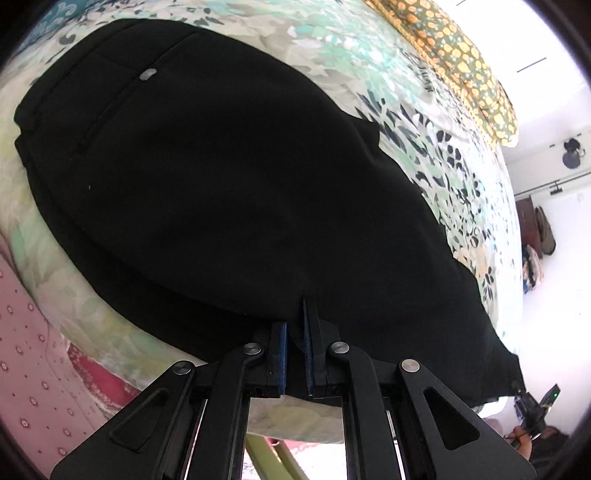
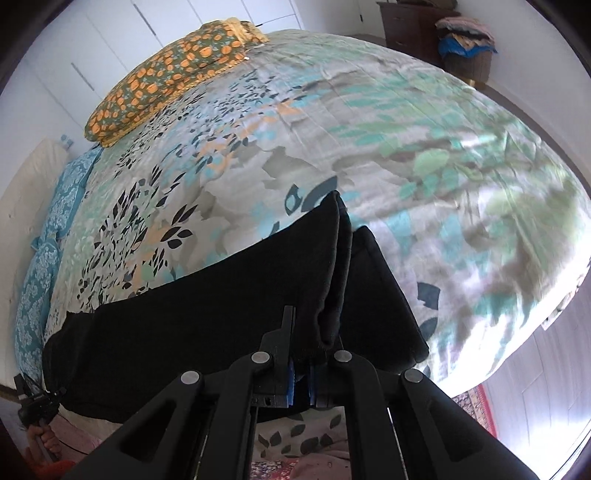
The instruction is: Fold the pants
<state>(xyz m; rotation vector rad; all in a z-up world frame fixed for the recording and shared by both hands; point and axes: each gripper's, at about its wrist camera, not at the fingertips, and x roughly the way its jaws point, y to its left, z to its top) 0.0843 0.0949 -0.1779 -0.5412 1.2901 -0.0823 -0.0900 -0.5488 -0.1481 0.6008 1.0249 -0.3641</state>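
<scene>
Black fabric fills most of the left wrist view: the pants (image 1: 236, 192) lie spread on a bed with a floral bedspread (image 1: 424, 122), the waistband toward the upper left and a back pocket with a small grey button (image 1: 148, 74) facing up. The left gripper (image 1: 295, 332) points steeply down at the near edge of the pants. Its jaws are closed, and a thin fold of the black cloth is pinched between the blue pads (image 1: 282, 354).

In the right wrist view, the right gripper (image 2: 301, 369) also tilts steeply downward over the bed. Its jaws are closed on the leg end of the pants (image 2: 221, 314); the hems are bunched and stand up as a vertical fold just above the fingers. One more layer of the black cloth lies flat on the bedspread (image 2: 424, 155) to the right of this fold.

A pillow with an orange and green pattern (image 2: 166, 77) rests at the far side of the bed, well apart from the pants. A blue patterned cloth (image 2: 44, 251) lies along the left edge of the bed. At the lower left corner of the right wrist view, a person's hand (image 2: 46, 441) holds the handle of the other gripper, near the bed's edge. A dark wooden dresser (image 2: 410, 26) stands against the far wall.
</scene>
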